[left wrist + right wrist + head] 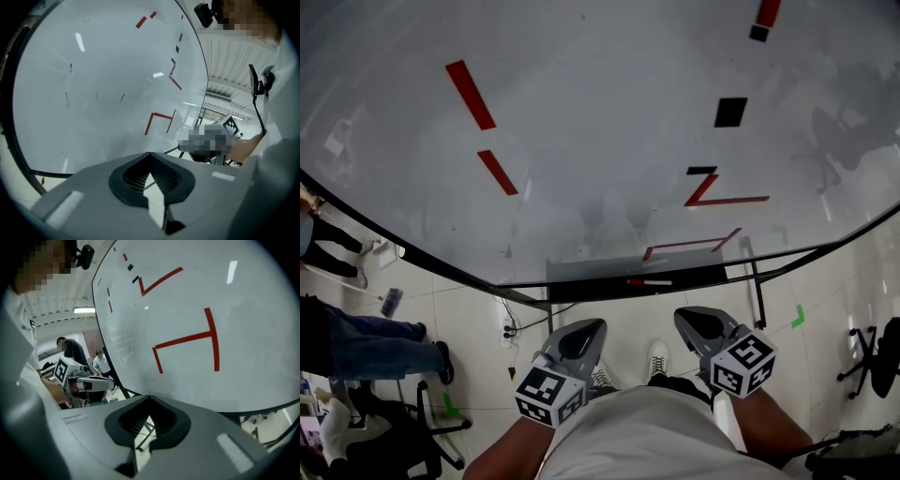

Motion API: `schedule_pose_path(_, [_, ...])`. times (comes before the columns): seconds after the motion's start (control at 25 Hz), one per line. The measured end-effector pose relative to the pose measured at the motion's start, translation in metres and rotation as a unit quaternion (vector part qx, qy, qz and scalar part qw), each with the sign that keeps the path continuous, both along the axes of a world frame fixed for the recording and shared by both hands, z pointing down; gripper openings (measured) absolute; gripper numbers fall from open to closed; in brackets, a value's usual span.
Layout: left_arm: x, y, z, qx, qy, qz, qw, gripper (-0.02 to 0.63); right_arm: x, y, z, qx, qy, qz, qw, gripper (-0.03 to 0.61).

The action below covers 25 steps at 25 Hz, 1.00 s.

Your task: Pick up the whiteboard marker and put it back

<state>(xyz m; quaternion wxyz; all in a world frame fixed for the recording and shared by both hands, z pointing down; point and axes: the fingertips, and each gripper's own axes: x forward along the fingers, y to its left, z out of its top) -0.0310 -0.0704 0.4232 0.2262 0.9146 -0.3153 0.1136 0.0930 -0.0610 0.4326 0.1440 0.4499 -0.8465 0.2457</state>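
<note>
The whiteboard marker [649,281], white with a red cap, lies flat on the dark tray [581,274] under the big whiteboard [600,122], which carries red strokes and black magnets. Both grippers are held low near the person's body, below the tray and apart from the marker. My left gripper [581,334] has its jaws shut with nothing between them, as its own view shows [151,180]. My right gripper [698,323] is likewise shut and empty [147,420]. Neither gripper view shows the marker.
The whiteboard's stand legs [757,286] reach down to the tiled floor. A power strip [508,328] lies on the floor at left. A person's legs [366,342] and an office chair [408,422] are at the left; another chair [874,356] stands at the right.
</note>
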Motion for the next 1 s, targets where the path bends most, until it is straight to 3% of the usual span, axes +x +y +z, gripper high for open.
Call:
schedule_pose_path(0.4, [-0.011,0.017,0.002,0.008,0.019,0.040,0.9990,0.017,-0.024,0.023,-0.026,0.035,0.006,0.043,0.998,0.002])
schedule_pose_path(0.72, [-0.006,0.051,-0.004,0.020,0.020,0.008,0.9995,0.017,-0.011,0.052,-0.046,0.066,0.004,0.028,0.997,0.002])
schedule_pose_path(1.0, [0.038,0.112,-0.009,0.027,0.008,-0.041,0.9988,0.015,0.029,0.116,-0.060,0.087,-0.010,-0.022,0.996,0.002])
